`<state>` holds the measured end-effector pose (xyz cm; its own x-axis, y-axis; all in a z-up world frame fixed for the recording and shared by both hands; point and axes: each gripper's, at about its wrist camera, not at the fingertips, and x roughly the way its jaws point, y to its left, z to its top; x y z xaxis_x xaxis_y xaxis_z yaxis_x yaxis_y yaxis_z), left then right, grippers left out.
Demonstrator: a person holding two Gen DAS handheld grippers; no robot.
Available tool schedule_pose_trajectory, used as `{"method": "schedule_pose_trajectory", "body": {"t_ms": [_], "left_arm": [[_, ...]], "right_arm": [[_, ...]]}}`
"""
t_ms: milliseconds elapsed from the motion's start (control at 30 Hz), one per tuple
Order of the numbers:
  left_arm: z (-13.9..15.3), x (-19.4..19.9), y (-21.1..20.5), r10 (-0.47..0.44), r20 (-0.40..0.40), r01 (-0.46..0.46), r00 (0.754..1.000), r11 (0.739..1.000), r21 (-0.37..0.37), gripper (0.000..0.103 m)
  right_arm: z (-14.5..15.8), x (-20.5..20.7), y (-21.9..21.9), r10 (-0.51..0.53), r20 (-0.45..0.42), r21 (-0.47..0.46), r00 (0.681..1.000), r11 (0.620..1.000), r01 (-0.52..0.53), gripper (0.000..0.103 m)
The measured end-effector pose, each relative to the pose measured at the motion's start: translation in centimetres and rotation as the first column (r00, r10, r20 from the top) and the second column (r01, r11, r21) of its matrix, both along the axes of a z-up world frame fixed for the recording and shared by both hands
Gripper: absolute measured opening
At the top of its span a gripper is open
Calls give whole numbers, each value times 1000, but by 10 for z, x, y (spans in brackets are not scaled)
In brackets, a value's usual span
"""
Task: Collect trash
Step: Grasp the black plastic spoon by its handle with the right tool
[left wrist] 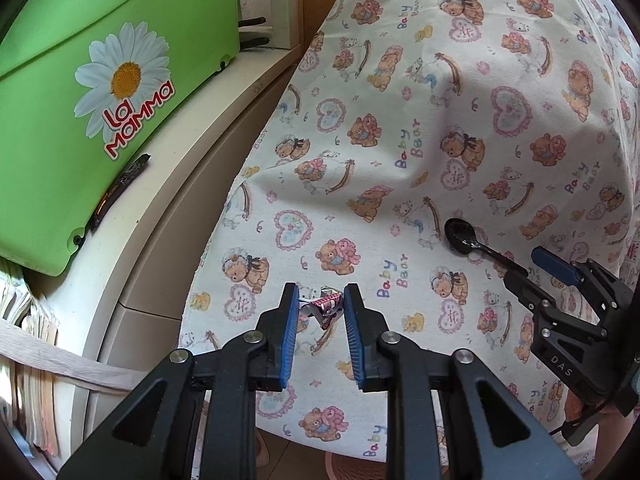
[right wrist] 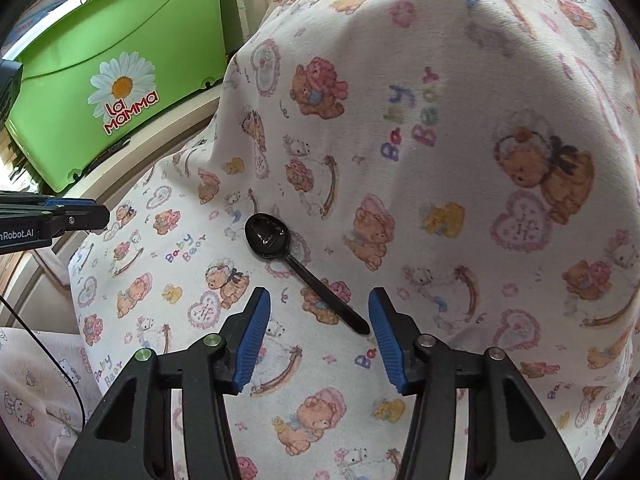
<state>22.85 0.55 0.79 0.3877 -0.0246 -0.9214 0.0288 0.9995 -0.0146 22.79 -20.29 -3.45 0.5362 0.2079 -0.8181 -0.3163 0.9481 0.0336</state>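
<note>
A crumpled pink-and-silver wrapper (left wrist: 326, 306) lies on the teddy-bear print cloth (left wrist: 440, 120), right between the tips of my left gripper (left wrist: 321, 300), whose jaws stand open around it. A black plastic spoon (right wrist: 296, 264) lies on the cloth (right wrist: 460, 200), bowl away from me. My right gripper (right wrist: 318, 306) is open, with the spoon's handle end between its fingertips. The spoon also shows in the left wrist view (left wrist: 466, 238), with the right gripper (left wrist: 532, 270) at its handle. The left gripper shows in the right wrist view (right wrist: 80, 214) at the far left.
A green plastic box (left wrist: 80, 100) marked "La Mamma" sits on a cream ledge (left wrist: 180, 168) left of the cloth; it also shows in the right wrist view (right wrist: 120, 80). A Hello Kitty print fabric (right wrist: 32, 400) lies at lower left. A black cable (right wrist: 60, 360) hangs there.
</note>
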Motion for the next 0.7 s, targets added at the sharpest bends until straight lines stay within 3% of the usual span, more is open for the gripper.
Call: {"method": "schedule_pose_trajectory", "body": {"t_ms": [167, 367, 467, 500, 700], "left_arm": [[2, -1, -4, -17, 2, 17, 1000, 1000, -14, 22], [-1, 1, -7, -19, -8, 18, 1000, 999, -27, 22], [-3, 2, -6, -15, -14, 14, 1000, 999, -35, 22], [-3, 2, -6, -13, -13, 12, 1000, 999, -33, 22], [-3, -1, 1, 6, -3, -6, 1000, 999, -35, 22]], "right_arm": [[-13, 9, 0, 8, -17, -30, 1000, 1000, -9, 38], [-17, 14, 5, 28, -16, -75, 999, 997, -29, 36], [-17, 14, 8, 30, -19, -94, 999, 995, -31, 30], [-17, 15, 8, 30, -28, -88, 999, 996, -32, 23], [-13, 10, 8, 51, -60, -34, 997, 998, -53, 11]]}}
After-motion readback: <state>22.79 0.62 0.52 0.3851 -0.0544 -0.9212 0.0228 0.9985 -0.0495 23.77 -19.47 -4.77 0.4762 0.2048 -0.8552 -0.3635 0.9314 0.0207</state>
